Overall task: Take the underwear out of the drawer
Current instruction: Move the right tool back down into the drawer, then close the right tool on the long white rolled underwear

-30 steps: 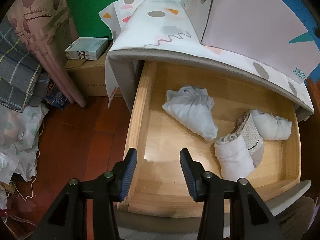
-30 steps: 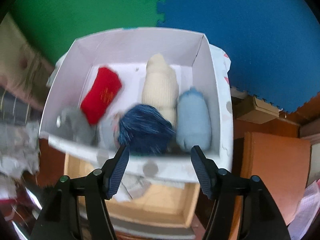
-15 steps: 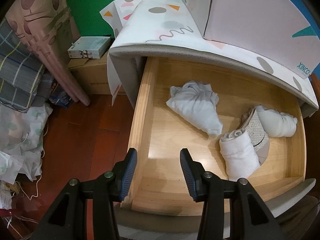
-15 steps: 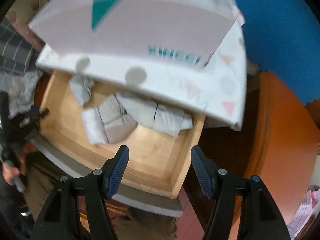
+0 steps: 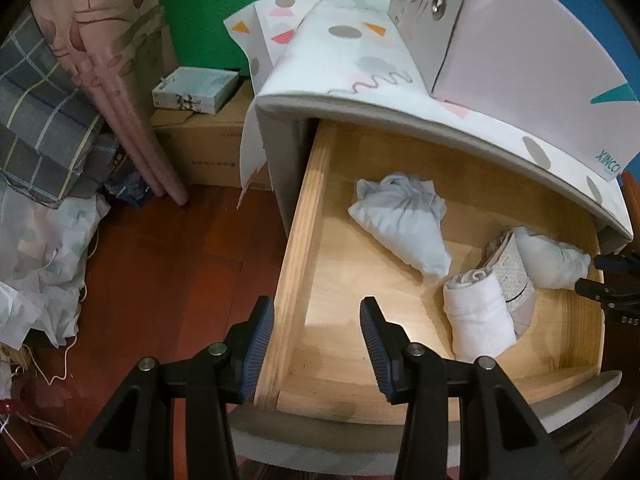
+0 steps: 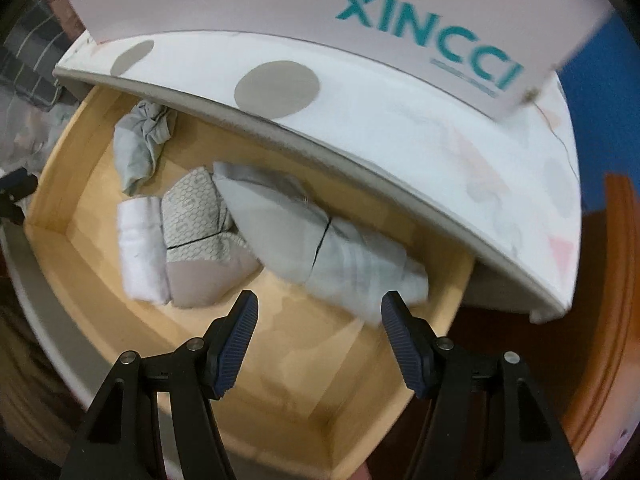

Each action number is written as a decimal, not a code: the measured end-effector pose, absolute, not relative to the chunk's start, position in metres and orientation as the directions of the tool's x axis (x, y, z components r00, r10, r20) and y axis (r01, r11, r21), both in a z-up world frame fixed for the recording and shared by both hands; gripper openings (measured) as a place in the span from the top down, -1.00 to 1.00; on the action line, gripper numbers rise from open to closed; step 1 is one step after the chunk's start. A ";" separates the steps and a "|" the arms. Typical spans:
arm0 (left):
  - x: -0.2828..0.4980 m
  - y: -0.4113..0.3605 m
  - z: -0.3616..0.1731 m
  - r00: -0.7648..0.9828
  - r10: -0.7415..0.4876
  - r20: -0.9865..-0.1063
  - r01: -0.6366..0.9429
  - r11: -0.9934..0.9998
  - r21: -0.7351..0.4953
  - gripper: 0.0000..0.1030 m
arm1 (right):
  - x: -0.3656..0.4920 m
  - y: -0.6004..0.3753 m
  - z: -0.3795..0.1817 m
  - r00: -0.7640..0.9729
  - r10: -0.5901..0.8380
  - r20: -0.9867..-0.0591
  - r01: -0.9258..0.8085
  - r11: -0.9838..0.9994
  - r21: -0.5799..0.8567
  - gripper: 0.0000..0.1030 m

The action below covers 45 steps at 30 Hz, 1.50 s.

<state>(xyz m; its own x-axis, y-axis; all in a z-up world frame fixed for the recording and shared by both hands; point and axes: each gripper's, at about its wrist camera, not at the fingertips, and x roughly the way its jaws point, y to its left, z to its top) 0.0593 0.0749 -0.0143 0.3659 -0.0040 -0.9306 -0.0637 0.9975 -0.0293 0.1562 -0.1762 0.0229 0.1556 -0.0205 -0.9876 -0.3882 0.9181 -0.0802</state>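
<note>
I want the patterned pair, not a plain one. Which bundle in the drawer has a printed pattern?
The hexagon-print bundle, wedged between the plain white roll and the long grey bundle. The crumpled one lies apart, also unpatterned.

Drawer (image 5: 296,240): rear portion hidden beneath the cabinet top (image 5: 400,96). Box (image 6: 280,0) cut off at frame top. Right view motion-blurred; far bundle (image 6: 140,140) detail indistinct beyond the claw.
</note>
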 end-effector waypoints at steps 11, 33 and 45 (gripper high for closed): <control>0.062 0.068 -0.020 0.345 0.027 -0.938 -0.042 0.999 0.013 0.11 | 0.167 -0.153 -0.013 0.204 -0.047 -0.978 -0.533 0.832 -0.151 -0.24; 0.063 0.068 -0.022 0.338 0.025 -0.941 -0.034 0.999 0.014 0.11 | 0.169 -0.166 -0.040 0.055 -0.041 -0.998 -0.468 0.881 -0.062 -0.27; 0.066 0.070 -0.019 0.346 -0.002 -0.938 -0.037 0.999 -0.016 0.11 | 0.157 -0.190 -0.042 -0.065 -0.071 -0.995 -0.332 0.942 -0.045 -0.20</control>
